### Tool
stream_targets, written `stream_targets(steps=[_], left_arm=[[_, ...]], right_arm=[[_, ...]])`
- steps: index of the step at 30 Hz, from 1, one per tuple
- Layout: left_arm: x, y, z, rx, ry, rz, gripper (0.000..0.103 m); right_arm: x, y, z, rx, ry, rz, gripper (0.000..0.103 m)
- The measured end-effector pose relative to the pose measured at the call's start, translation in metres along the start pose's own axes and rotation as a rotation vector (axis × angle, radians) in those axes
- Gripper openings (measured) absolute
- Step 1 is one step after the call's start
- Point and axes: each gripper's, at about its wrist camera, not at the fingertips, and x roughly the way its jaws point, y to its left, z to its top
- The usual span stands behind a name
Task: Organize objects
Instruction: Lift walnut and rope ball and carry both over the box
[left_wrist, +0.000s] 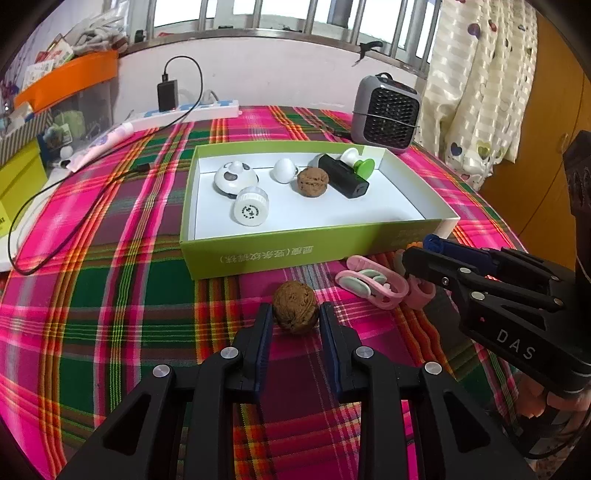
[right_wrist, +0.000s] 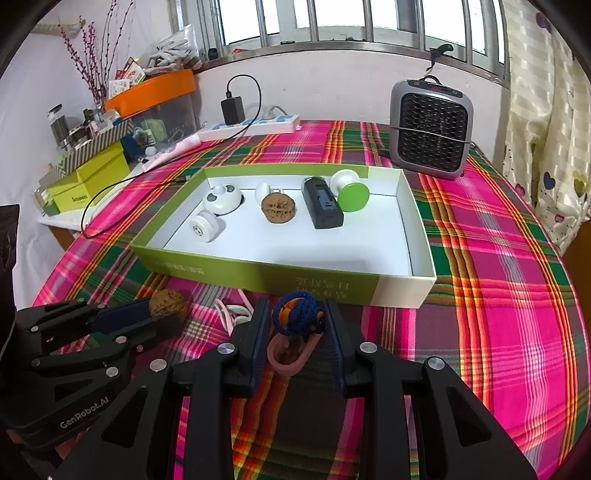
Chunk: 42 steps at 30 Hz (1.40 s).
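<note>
Both tools are gripping now: the left tool (left_wrist: 295, 314) is squeezing a walnut (left_wrist: 295, 307) on the counter just in front of the green box (left_wrist: 295, 251), the right tool (right_wrist: 298, 317) is pinching a blue knitted ball (right_wrist: 298, 313) there too. Walnut's round and hard, so it's risking popping out sideways during the lift into the box

My left gripper (left_wrist: 295, 314) points downward, jaws closed on a walnut (left_wrist: 295, 307). My right gripper (right_wrist: 297, 319) points downward, jaws clamping a knitted ball (right_wrist: 298, 312).
</note>
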Motion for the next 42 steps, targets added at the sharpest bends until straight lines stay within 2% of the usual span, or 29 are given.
stream_targets(steps=[42], left_arm=[[-0.03, -0.007, 0.011, 0.007, -0.082, -0.02, 0.024]], right_arm=[[-0.024, 0.001, 0.005, 0.0, -0.057, 0.023, 0.03]])
